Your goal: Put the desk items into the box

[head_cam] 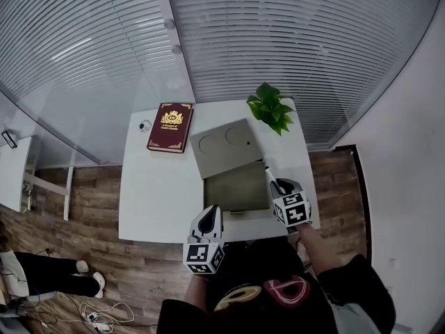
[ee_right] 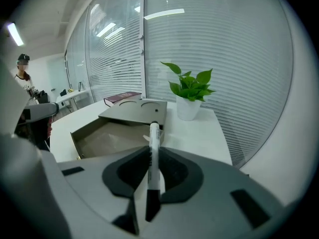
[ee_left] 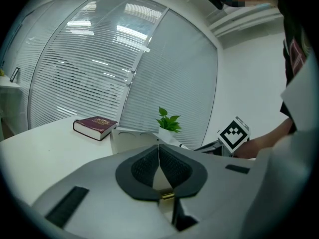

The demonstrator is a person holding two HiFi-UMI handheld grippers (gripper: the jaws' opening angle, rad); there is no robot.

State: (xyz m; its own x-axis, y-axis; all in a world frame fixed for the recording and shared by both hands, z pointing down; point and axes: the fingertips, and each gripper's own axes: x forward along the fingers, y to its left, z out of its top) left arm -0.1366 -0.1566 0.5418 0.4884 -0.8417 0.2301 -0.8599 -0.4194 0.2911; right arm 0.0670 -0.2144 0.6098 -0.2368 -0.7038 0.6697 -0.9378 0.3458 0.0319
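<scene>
Clamped between the pads of the right gripper [head_cam: 277, 188]: a white marker pen [ee_right: 154, 138] with a black cap, pointing out past the jaws, held by the right edge of the grey box [head_cam: 236, 186]. Box compartment open and bare, on the white desk [head_cam: 156, 193]. Behind the compartment, the grey lid [head_cam: 226, 145] with two round recesses. Just past the lid's far right corner, a potted plant [head_cam: 271, 108]. Left of the lid, apart from it, a maroon book [head_cam: 170, 126]. Left gripper [ee_left: 159, 158] at the desk's near edge, jaws closed together on nothing.
</scene>
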